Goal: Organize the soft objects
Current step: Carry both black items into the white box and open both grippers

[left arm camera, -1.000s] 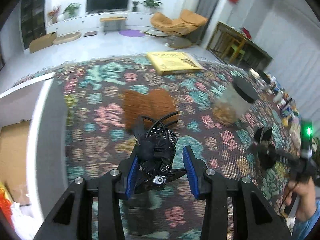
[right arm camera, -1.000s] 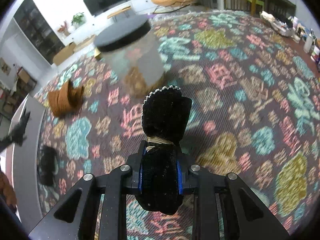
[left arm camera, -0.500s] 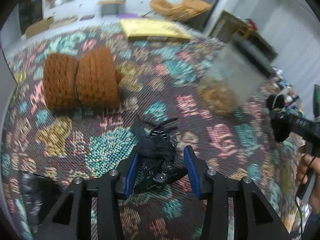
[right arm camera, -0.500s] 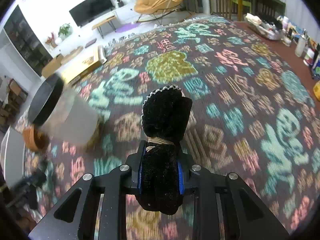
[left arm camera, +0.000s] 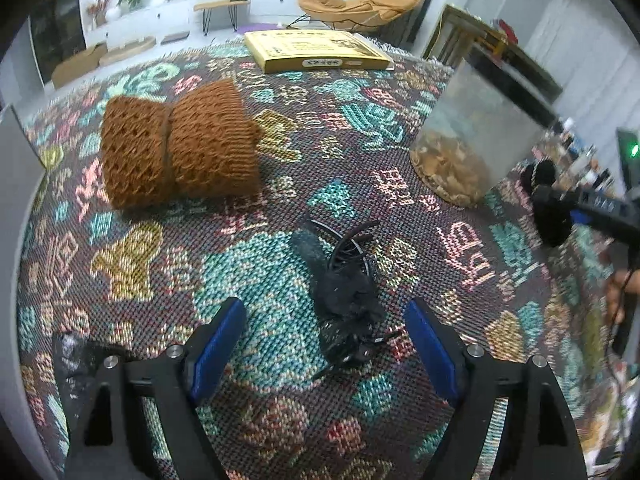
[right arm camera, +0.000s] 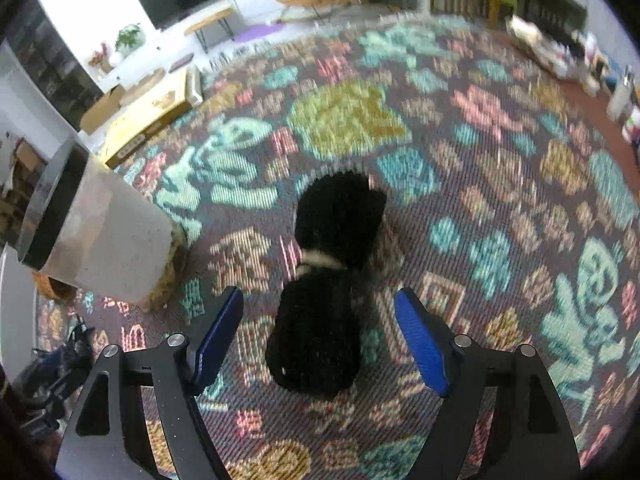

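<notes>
Left hand-held gripper (left arm camera: 322, 344): jaws opening, I am letting go of the black hair claw (left arm camera: 346, 300), lying on the patterned surface (left arm camera: 248, 280) between the blue pads, touching neither.

Right hand-held gripper (right arm camera: 318, 340): jaws opening around the black knitted roll (right arm camera: 324, 300), lying loose between them.

Advice: I am lifting straight away so neither item snags.
</notes>
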### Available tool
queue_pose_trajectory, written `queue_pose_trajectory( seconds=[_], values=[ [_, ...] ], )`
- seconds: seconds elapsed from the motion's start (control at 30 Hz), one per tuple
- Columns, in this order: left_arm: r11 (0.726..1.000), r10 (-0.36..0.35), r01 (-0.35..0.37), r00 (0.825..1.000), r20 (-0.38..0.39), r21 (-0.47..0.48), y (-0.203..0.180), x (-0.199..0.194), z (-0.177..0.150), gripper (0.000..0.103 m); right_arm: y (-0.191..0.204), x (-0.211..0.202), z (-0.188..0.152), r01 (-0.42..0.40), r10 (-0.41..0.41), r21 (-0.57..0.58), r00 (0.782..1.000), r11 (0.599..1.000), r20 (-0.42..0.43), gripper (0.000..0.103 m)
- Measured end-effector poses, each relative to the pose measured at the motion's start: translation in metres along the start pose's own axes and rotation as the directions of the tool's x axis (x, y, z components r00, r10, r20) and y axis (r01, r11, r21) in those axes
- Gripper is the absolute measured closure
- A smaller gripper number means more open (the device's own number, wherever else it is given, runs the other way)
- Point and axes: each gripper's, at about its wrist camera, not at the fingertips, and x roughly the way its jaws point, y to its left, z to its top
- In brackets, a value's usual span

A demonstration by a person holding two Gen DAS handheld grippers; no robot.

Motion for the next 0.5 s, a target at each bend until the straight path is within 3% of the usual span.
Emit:
queue_pose_trajectory(
  seconds=[0.03,0.07,0.1,0.27,0.4,0.5],
  values=[
    [1.0,0.027,-0.027,1.0,0.001,0.011,-0.004,0.004,0.001,0.041,0.0,0.005,0.0,0.009,-0.009,0.002,0.999,1.0,-0.034,0.085],
    [0.998,0.059,-0.06,0.998,0.014,0.029,-0.008,0.006,0.002,0.065,0.002,0.008,0.0,0.04,-0.039,0.003,0.997,0.999,-0.059,0.082],
    [0.995,0.083,-0.084,0.996,0.028,0.052,-0.013,0.007,0.003,0.064,0.005,0.004,0.0,0.051,-0.051,-0.007,0.998,0.999,-0.043,0.082],
    [0.999,-0.044,0.042,0.995,0.09,0.031,-0.016,-0.028,0.009,0.064,0.026,-0.058,0.004,0.033,-0.028,-0.034,0.992,0.999,0.126,0.082],
    [0.981,-0.187,0.194,0.968,0.17,-0.026,0.005,-0.099,0.01,0.064,0.077,-0.126,-0.002,-0.036,0.059,-0.125,0.981,0.991,0.187,0.082],
    [0.977,-0.2,0.213,0.95,0.238,-0.028,0.034,-0.16,0.001,0.064,0.141,-0.167,-0.02,-0.115,0.16,-0.23,0.97,0.966,0.183,0.082]
  ],
)
